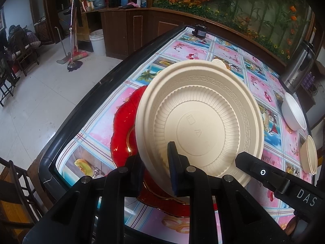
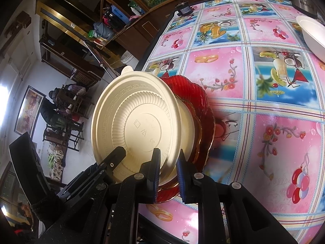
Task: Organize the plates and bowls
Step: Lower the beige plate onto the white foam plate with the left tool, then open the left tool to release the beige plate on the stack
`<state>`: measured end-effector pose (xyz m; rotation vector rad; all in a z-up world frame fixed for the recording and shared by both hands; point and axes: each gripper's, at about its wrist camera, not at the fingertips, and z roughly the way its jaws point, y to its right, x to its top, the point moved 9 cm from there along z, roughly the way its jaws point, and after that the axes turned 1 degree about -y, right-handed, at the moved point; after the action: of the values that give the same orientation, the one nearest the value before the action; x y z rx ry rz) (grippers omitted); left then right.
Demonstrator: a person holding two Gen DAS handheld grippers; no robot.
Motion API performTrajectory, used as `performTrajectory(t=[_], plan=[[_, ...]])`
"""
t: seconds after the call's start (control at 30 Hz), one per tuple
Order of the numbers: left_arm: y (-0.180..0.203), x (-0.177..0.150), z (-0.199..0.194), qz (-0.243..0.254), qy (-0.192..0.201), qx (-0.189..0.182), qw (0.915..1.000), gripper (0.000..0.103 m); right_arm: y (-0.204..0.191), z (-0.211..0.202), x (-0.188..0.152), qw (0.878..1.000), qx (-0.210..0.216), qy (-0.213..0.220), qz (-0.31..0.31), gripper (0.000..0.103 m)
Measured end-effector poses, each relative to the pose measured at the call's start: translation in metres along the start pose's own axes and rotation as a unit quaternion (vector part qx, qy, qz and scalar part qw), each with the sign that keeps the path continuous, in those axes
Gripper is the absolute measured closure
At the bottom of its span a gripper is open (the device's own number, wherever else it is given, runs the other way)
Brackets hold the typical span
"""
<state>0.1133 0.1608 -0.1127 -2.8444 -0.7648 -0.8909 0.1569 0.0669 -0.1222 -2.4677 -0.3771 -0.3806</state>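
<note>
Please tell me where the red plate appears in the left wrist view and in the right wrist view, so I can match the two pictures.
Left wrist view: the red plate lies left of centre on the table, mostly hidden behind the tilted beige plate.
Right wrist view: the red plate is at centre, showing to the right of the beige plate.
Shared landmark: the white bowl at the right edge in both views.

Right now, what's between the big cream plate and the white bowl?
Nothing but bare patterned tablecloth between the big cream plate and the white bowl; the left wrist view shows it.
</note>
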Motion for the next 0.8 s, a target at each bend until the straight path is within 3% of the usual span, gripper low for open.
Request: performTrajectory(t=[0.2,0.33,0.47,0.57,0.67,0.8], plan=[[-0.003,-0.002,0.000,-0.005,-0.002,0.000,1.0000,0.082,0.002,0.001,0.001,1.000,0.003,-0.001,0.003,0.084],[-0.008,0.000,-0.004,-0.017,0.002,0.004,0.9999,0.045,0.001,-0.002,0.004,1.000,0.004,0.007,0.001,0.072],[-0.012,0.007,-0.014,-0.030,0.023,0.001,0.9993,0.044,-0.001,-0.008,0.005,1.000,0.008,0.018,0.001,0.060],[-0.014,0.013,-0.026,-0.049,0.044,-0.010,0.9978,0.041,-0.003,-0.014,0.006,0.999,0.023,0.024,0.008,0.041],[-0.009,0.021,-0.039,-0.062,0.064,-0.029,0.9956,0.027,-0.002,-0.027,0.009,0.998,0.033,0.044,0.012,0.032],[0.017,0.030,-0.049,-0.045,0.074,-0.051,0.9950,0.026,0.013,-0.052,0.015,0.997,0.041,0.066,0.025,0.028]])
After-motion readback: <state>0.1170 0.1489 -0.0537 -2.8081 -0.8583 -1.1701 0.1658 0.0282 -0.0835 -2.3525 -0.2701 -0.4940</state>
